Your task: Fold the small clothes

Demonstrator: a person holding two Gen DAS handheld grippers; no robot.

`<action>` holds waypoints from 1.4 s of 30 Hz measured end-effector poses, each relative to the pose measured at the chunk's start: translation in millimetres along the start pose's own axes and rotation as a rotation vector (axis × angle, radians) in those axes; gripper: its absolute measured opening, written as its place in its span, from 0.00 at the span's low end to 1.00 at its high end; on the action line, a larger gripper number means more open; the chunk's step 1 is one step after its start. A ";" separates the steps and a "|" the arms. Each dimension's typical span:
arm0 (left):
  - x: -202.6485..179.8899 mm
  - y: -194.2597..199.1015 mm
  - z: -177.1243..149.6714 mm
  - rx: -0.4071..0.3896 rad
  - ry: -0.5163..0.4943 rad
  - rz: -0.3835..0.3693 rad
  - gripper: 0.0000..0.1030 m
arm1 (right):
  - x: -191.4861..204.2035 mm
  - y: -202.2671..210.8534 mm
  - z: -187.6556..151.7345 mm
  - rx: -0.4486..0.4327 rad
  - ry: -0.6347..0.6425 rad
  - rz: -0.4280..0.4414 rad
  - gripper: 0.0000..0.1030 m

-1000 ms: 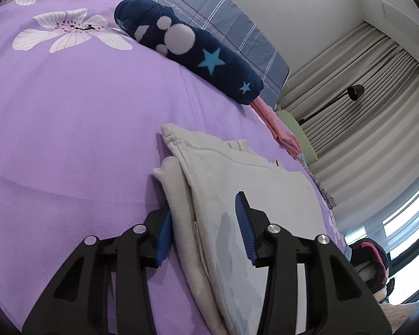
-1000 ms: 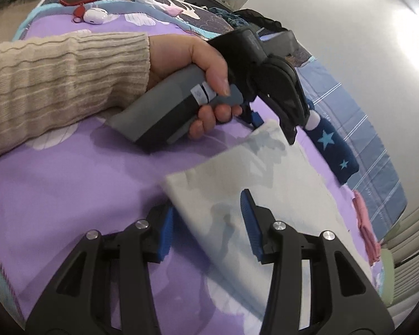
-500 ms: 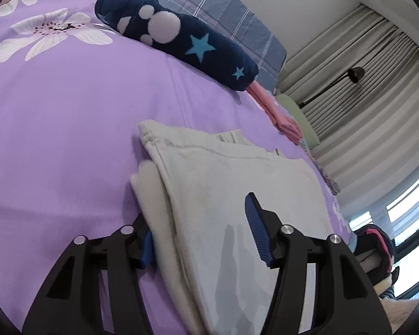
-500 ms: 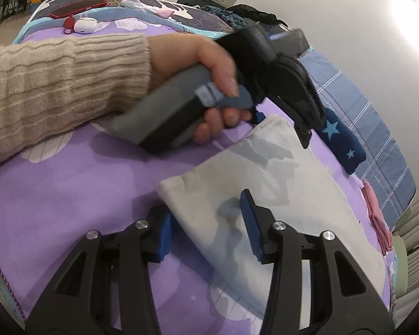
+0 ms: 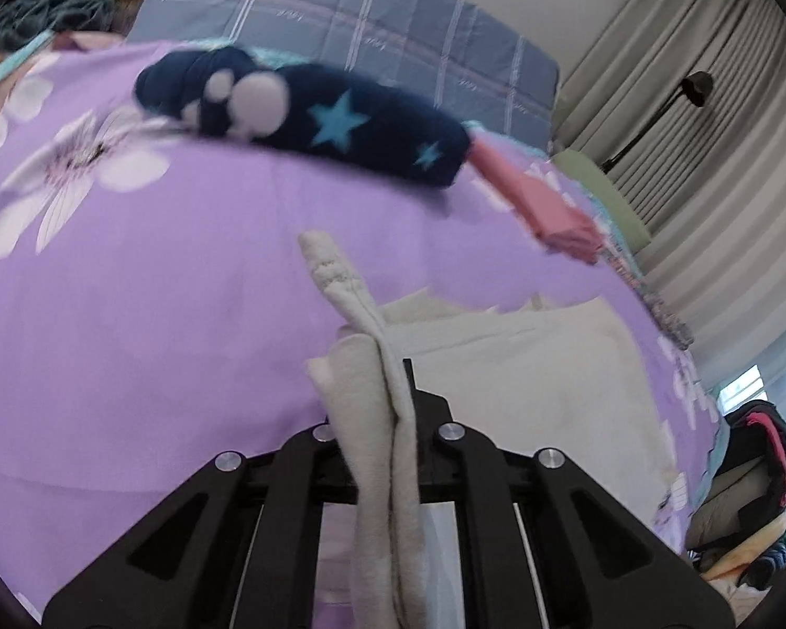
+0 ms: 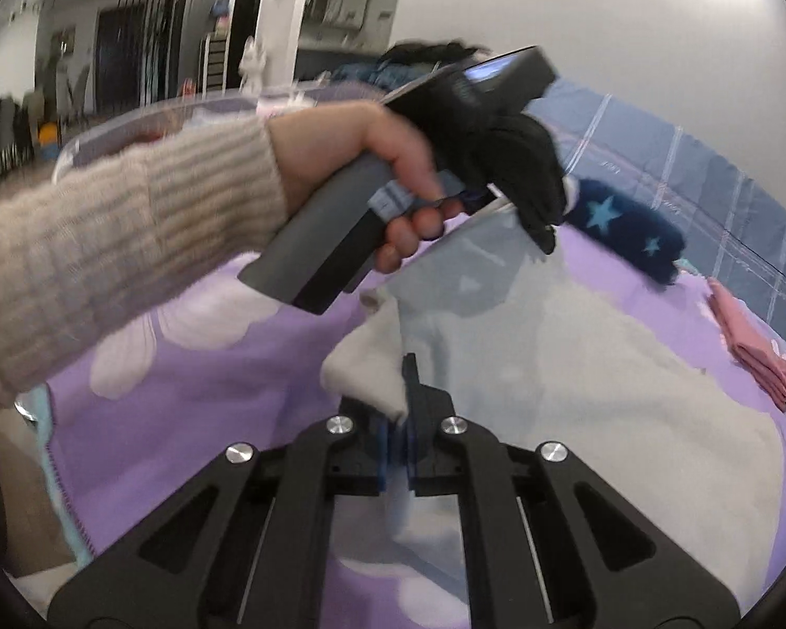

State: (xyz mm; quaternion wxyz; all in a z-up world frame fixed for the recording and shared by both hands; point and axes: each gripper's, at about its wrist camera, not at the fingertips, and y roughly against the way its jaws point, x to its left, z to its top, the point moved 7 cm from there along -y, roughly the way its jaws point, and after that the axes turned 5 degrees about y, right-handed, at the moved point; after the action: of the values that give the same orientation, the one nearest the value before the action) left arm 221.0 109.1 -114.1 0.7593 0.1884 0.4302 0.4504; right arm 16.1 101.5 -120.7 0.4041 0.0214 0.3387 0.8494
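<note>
Two hand-held grippers clamp opposite corners of a cream garment [image 5: 524, 367] spread on a bed's purple flowered sheet [image 5: 131, 314]. The left gripper [image 5: 388, 398], its jaws having just closed, pinches a bunched hem that stands up between them. The right gripper [image 6: 401, 403], also just closed, grips the near corner. A hand [image 6: 372, 167] in a ribbed beige sleeve [image 6: 131, 230] holds the left tool. A navy star-print sock [image 5: 314, 115] and folded pink cloth [image 5: 539, 204] lie beyond.

No lettering, label, brand or number is legible in either view.
</note>
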 end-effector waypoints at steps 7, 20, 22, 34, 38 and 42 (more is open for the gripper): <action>-71.6 -15.4 10.1 -0.003 -0.038 0.000 0.08 | -81.5 62.4 -21.3 -0.099 -0.237 -0.035 0.03; -218.9 -99.9 -0.7 0.056 -0.216 0.079 0.07 | -203.5 125.2 -128.9 -0.181 -0.605 -0.063 0.03; -242.6 -117.6 -5.9 0.072 -0.262 0.088 0.07 | -216.6 131.3 -142.2 -0.187 -0.633 -0.076 0.03; -302.3 -218.5 -54.6 0.207 -0.426 0.228 0.08 | -272.3 153.7 -239.7 -0.144 -0.851 -0.074 0.03; -303.7 -222.3 -56.9 0.182 -0.465 0.280 0.14 | -273.6 151.0 -250.3 -0.144 -0.895 -0.026 0.03; -311.1 -211.9 -49.3 0.124 -0.472 0.278 0.42 | -269.5 149.8 -252.1 -0.135 -0.924 0.010 0.03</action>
State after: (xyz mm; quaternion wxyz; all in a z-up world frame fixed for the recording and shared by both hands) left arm 221.3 -270.0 -133.9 0.7564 0.3915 0.2381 0.4669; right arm 18.5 -294.6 -162.0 0.5088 0.3727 0.0670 0.7731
